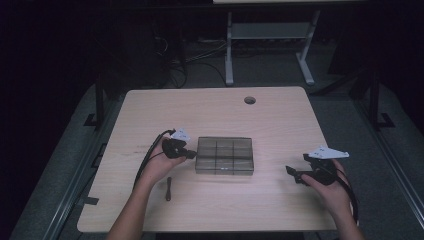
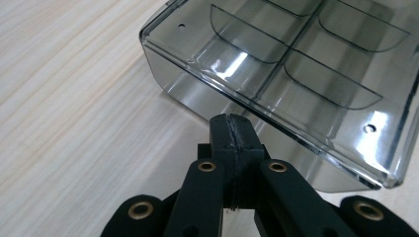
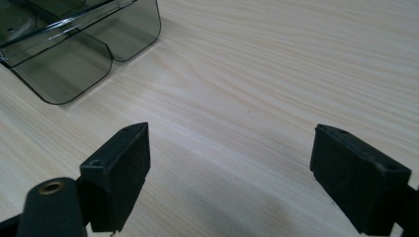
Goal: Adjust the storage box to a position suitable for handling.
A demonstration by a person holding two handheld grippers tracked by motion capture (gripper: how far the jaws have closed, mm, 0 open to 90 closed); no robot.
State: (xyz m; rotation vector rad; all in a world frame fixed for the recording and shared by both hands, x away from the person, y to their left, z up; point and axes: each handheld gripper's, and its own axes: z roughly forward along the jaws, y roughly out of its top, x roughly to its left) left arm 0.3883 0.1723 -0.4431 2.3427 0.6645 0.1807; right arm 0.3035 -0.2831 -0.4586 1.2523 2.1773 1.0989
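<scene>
With its two black jaws pressed flat together and nothing between them, the left gripper (image 2: 232, 129) points its closed tip at the near wall of the smoky clear organiser box (image 2: 296, 74), which in the left gripper view fills the upper right of the frame. The tip sits just under the box's rim, close enough that I cannot tell whether it touches the plastic or stops just short. In the high view this left gripper (image 1: 189, 153) sits left of centre, right at the left edge of the organiser box (image 1: 224, 155), which lies in the middle of the wooden table (image 1: 210, 107).

A push from here looks likely, and it could go wrong: a closed tip meeting the wall off-centre would turn the light box instead of sliding it straight, and a tip riding up over the rim would skid across the lid.

Well apart, at the lower right of the high view, the right gripper (image 1: 295, 172) rests low over the table with its jaws spread wide and empty; in the right gripper view a corner of the box shows at the upper left, far from the right gripper (image 3: 230, 173). A small dark tool (image 1: 168, 189) lies on the table below the left hand (image 1: 160, 167).
</scene>
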